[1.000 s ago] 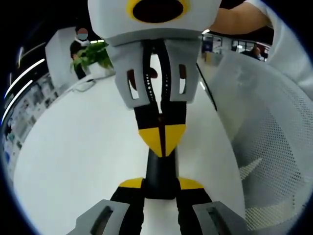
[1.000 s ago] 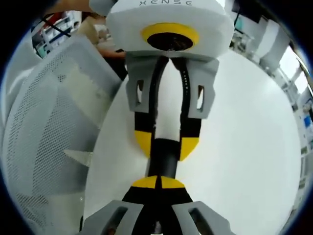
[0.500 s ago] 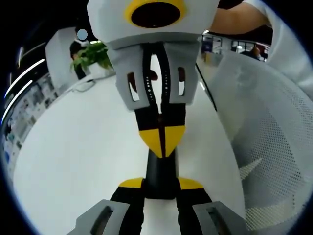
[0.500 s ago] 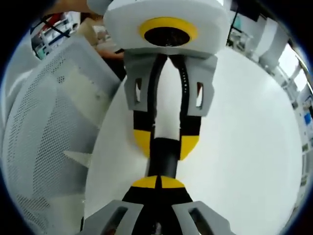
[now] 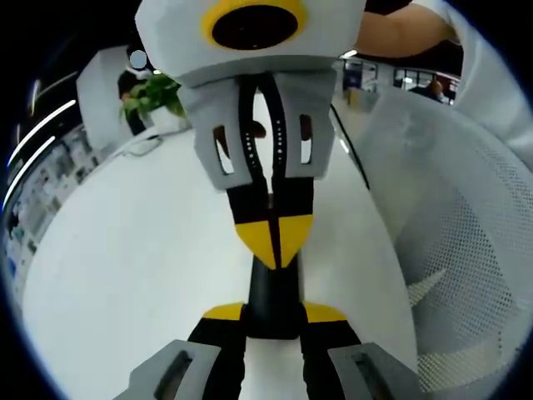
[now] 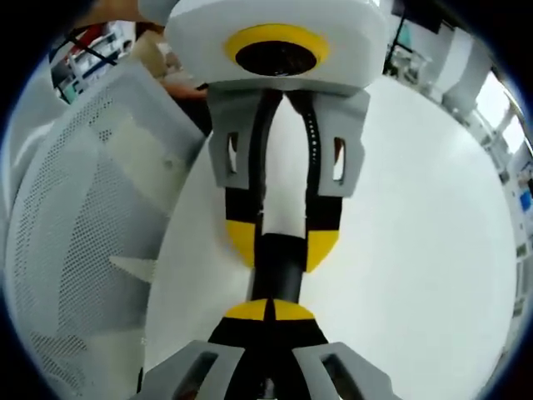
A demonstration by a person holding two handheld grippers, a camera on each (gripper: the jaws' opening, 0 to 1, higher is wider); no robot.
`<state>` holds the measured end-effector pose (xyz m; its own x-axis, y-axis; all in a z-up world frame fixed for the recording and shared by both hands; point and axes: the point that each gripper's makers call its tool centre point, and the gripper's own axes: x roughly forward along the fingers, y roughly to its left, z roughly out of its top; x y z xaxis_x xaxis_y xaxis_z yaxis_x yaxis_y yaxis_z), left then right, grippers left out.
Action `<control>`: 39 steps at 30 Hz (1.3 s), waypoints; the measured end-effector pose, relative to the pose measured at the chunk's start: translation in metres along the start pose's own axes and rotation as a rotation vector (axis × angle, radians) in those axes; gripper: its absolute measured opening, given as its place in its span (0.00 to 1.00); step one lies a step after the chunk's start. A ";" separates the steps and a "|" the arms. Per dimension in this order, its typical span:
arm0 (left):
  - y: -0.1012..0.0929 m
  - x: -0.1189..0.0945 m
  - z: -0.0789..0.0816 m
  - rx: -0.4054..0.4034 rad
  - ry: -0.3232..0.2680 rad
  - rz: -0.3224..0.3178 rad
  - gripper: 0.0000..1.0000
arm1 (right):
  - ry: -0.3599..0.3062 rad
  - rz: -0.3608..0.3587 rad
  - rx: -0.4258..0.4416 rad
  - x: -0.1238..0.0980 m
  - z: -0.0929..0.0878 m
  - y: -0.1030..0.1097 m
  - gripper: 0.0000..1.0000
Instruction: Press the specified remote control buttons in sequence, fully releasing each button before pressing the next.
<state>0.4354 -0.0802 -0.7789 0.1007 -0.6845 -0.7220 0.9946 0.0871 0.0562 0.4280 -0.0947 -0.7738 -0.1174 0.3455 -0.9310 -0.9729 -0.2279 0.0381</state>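
Remote control (image 6: 286, 167): slim unit, white along the body and black at one end, held clear above the white worktop (image 6: 416, 250) and lengthwise between the two tools. Left hand-held gripper (image 6: 283, 242): jaws spread either side of the remote control and clamped on its edges, yellow tips level with the junction of white and black. Right hand-held gripper (image 6: 271, 310): jaws closed together with nothing between them, the paired yellow tips set against the black end of the remote control. In the left gripper view the same closed tips met the black end from the far side. Buttons: none legible, so the key under the tips could not be identified. Whether that key was depressed or merely touched could not be told. Step in hand, as judged: one press in the sequence, with the closed tips used as a finger. Next move, as judged: lift the tips fully clear of the remote control, shift along its face to the next key, and press squarely while the clamp holds firm. Adjacent to the remote control: white mesh chair back (image 5: 466, 250) at one side; potted plant (image 5: 154, 93) well beyond it.
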 end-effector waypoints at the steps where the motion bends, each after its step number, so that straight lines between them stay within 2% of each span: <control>1: 0.000 0.000 0.000 0.000 0.001 0.000 0.23 | 0.003 -0.002 -0.002 0.000 0.000 0.000 0.00; 13: 0.000 0.000 0.000 0.000 0.004 0.002 0.23 | 0.015 -0.020 -0.003 0.000 0.000 -0.001 0.00; 19: 0.001 0.000 0.000 0.002 0.006 0.002 0.23 | -0.001 -0.021 0.008 0.000 0.000 0.000 0.00; 28: 0.000 -0.001 -0.001 0.003 0.008 0.004 0.23 | 0.011 -0.029 -0.016 0.000 0.001 0.001 0.00; 39: 0.000 -0.001 0.000 0.007 0.011 0.006 0.23 | -0.009 -0.020 -0.003 -0.004 0.002 0.004 0.00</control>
<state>0.4350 -0.0793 -0.7784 0.1064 -0.6761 -0.7291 0.9942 0.0857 0.0656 0.4241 -0.0948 -0.7694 -0.0999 0.3584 -0.9282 -0.9746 -0.2232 0.0187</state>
